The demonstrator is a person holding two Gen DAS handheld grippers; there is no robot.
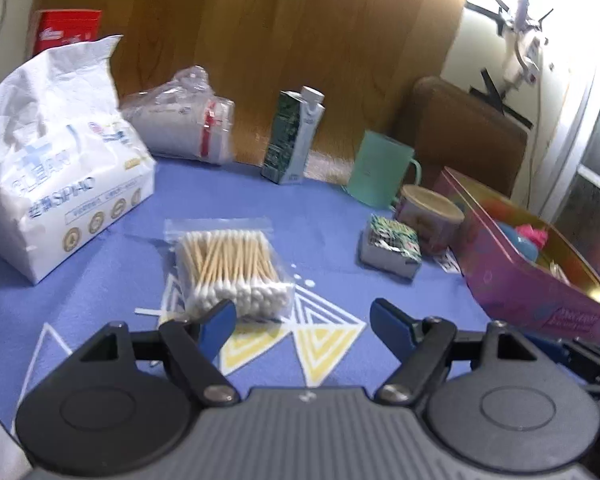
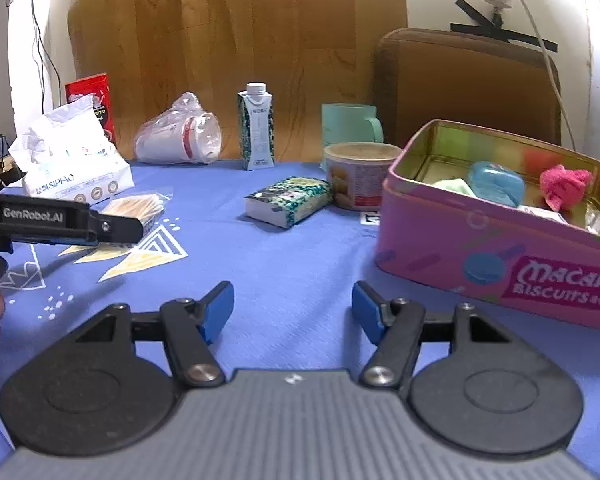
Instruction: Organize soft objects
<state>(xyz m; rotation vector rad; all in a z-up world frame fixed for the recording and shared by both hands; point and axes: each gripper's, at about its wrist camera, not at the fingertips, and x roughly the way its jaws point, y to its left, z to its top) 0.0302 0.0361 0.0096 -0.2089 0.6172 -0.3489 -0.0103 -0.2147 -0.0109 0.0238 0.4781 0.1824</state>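
Left hand-held gripper: jaws apart, nothing between them, hovering low over the blue-clothed worktop. Its left blue finger overlaps the near edge of the cotton swab bag in the view; contact cannot be confirmed. The bag lies flat, just ahead and slightly left of the jaws. Further ahead-left stands an opened soft tissue pack. Beyond it, a plastic-wrapped stack of paper cups lies on its side. A drink carton stands upright straight ahead. Ahead-right: a mint green mug, a round lidded tub, a small patterned pack.

Right hand-held gripper: jaws apart, empty, only bare cloth between the fingers. Pink biscuit tin, lid off, sits close ahead-right of it. Inside the tin: a pink cloth item, a translucent blue item, a pale green item. The patterned pack lies ahead, left of the tin, apart from it. The left hand-held gripper enters this view from the far left, over the swab bag.
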